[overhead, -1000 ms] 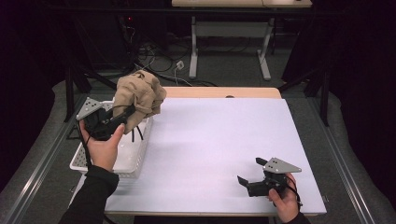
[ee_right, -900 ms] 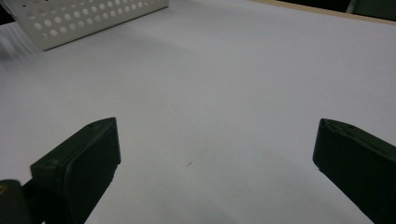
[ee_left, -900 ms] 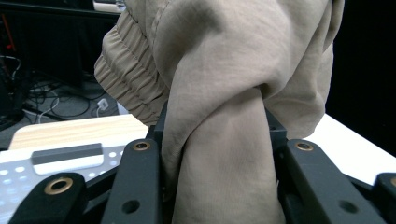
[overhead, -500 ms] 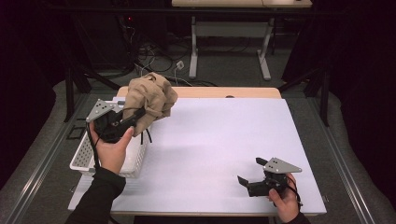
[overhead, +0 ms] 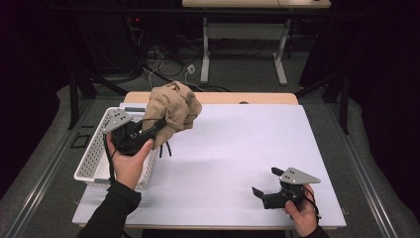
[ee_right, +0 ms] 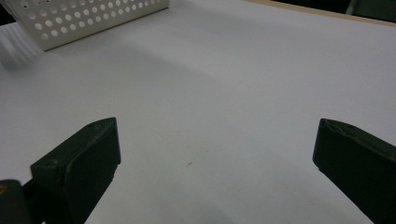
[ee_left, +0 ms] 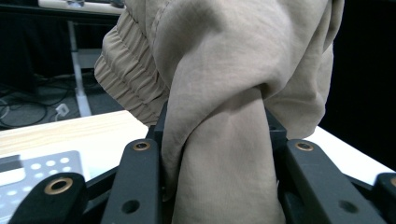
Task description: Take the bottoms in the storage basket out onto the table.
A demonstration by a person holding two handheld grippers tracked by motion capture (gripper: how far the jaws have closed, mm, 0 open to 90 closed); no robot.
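The left gripper [overhead: 148,133] has its jaws clamped on a bunched tan garment [overhead: 172,110], held aloft over the white basket's [overhead: 89,158] inner edge — the carrying-out step, I judge — so next comes lowering it onto the bench [overhead: 233,148], where the right gripper [overhead: 267,191] waits, jaws wide and empty.

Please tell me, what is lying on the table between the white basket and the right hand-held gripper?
Nothing. In the high view, the stretch of white table between the basket and the right hand-held gripper is bare.
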